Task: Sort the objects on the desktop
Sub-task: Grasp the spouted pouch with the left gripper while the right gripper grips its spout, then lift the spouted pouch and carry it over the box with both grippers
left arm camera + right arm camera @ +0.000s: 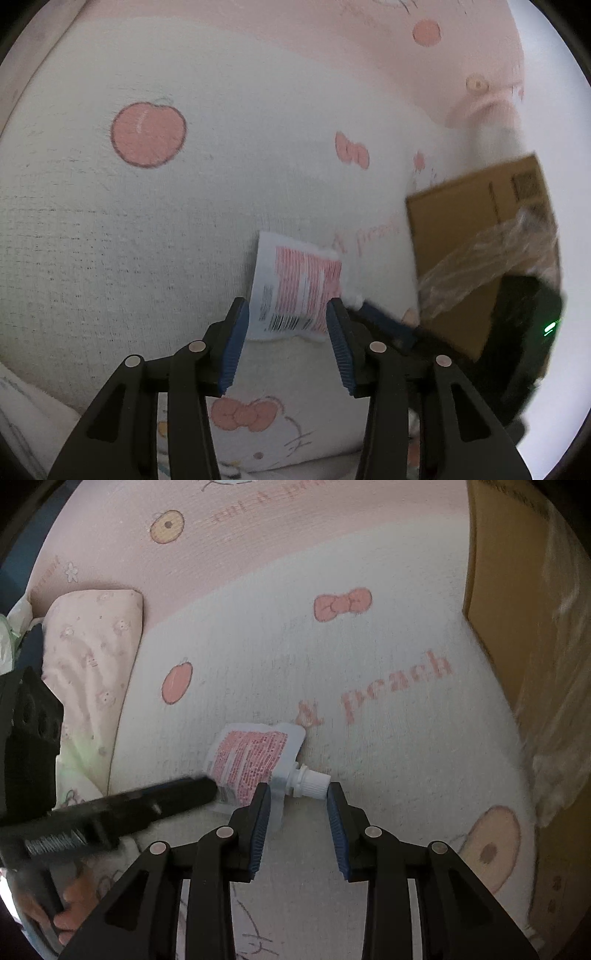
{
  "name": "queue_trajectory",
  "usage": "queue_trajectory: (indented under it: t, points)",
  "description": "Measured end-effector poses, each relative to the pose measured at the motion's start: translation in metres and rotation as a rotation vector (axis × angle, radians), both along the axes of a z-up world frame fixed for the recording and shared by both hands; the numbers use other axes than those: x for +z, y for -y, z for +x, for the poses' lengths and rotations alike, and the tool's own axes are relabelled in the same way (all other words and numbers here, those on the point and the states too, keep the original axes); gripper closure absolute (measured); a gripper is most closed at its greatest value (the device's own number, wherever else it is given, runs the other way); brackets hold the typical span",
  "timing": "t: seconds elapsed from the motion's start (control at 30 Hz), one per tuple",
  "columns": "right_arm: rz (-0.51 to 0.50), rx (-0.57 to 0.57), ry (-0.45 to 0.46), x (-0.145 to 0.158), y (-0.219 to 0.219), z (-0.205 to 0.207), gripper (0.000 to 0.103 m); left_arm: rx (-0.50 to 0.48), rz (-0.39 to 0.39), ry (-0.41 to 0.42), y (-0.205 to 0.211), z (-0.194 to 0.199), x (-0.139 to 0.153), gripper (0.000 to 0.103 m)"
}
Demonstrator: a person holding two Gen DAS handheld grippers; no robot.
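Lying on a printed blanket (pixel 388 738) over what looks like a bed, well inside its edges, is a small spouted pouch (pixel 255 760), near a cardboard box (pixel 498 635) at the right. It looks light, soft and slick, its flat body crumpling easily; its ribbed white cap (pixel 312 779) is the stiffest hold. The right gripper (pixel 295 794) has jaws parted round that cap, not pressing. The left gripper (pixel 286 314) stands open astride the pouch's bottom edge
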State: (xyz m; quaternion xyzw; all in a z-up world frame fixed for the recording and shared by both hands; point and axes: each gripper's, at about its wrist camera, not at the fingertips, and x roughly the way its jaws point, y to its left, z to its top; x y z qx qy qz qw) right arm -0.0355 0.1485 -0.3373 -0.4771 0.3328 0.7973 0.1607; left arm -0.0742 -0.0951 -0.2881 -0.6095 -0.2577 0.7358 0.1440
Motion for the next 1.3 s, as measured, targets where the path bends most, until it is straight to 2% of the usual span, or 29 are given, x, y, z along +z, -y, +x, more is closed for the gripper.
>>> queue_trajectory:
  t: [0.13,0.2,0.3,0.63,0.8,1.0,1.13,1.3]
  points:
    - [-0.009,-0.027,-0.025,-0.004,0.000,0.001,0.072,0.028,0.011,0.030,0.003,-0.012,-0.008,0.053]
    - [-0.018,-0.032,-0.040,-0.005,0.000,0.000,0.066,0.028,0.012,0.058,0.000,-0.017,-0.017,0.053]
    - [-0.039,-0.043,-0.070,-0.007,0.000,0.000,0.061,0.020,0.018,0.045,-0.002,-0.020,-0.016,0.049]
    - [-0.029,-0.061,-0.109,-0.009,0.001,0.002,0.061,-0.008,0.030,0.028,-0.006,-0.016,-0.014,0.047]
    - [-0.023,-0.094,-0.114,-0.008,0.004,0.000,0.061,-0.076,-0.067,-0.017,-0.023,-0.011,-0.008,0.047]
    - [-0.031,-0.115,-0.120,-0.003,0.006,0.003,0.061,-0.066,-0.055,-0.012,-0.021,-0.009,-0.006,0.049]
    - [-0.012,-0.133,-0.139,0.005,0.009,0.003,0.061,-0.046,-0.046,-0.038,-0.018,-0.004,0.008,0.049]
    - [0.018,-0.150,-0.207,0.034,0.014,0.006,0.061,-0.016,-0.054,-0.131,-0.012,0.000,0.046,0.049]
